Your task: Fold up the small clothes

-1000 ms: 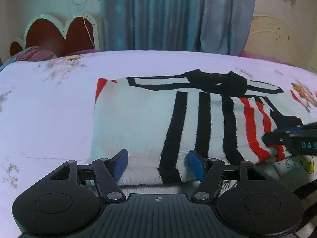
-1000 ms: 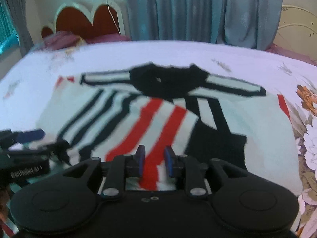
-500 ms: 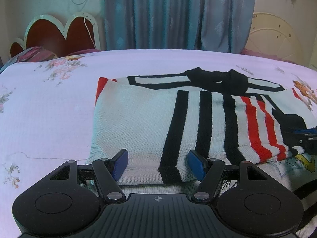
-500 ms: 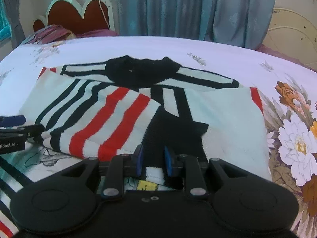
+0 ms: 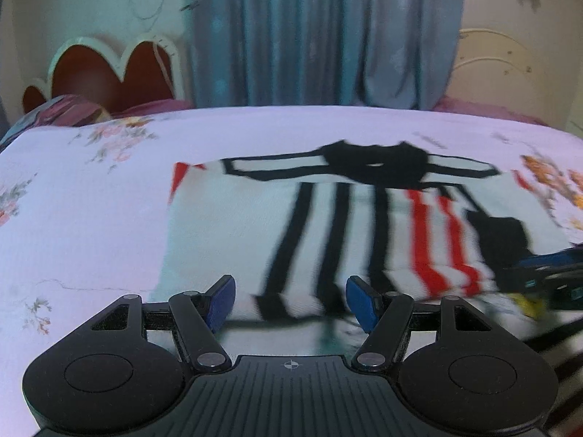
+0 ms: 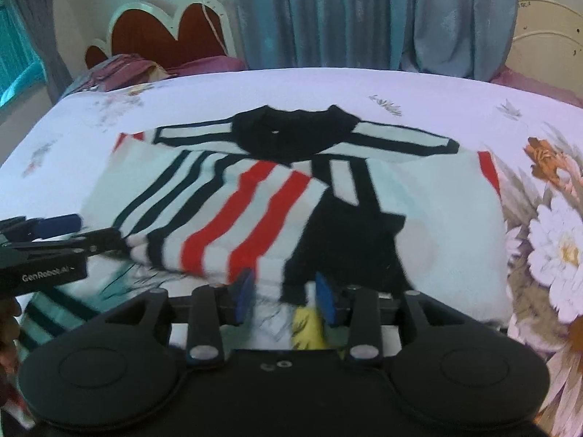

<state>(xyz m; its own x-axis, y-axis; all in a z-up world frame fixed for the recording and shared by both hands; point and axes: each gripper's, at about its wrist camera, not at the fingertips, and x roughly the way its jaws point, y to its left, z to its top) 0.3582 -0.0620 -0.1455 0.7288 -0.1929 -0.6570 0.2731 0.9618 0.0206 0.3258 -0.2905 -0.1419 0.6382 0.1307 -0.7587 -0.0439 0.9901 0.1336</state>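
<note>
Sleeves folded in, bottom fold still to come.

I see the striped sweater (image 6: pixel 277 196) flat on the bed (image 5: pixel 91 218), both sleeves crossed over its chest, lower half not yet folded up. My right gripper (image 6: pixel 284 295) is opening, nothing pinched, the black cuff just beyond it. My left gripper (image 5: pixel 289 302) hangs open and empty at the sweater's near-left sleeve end.

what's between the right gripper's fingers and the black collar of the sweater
In the right wrist view, the folded-over striped sleeve and black cuff lie between the opening right gripper and the collar.
</note>
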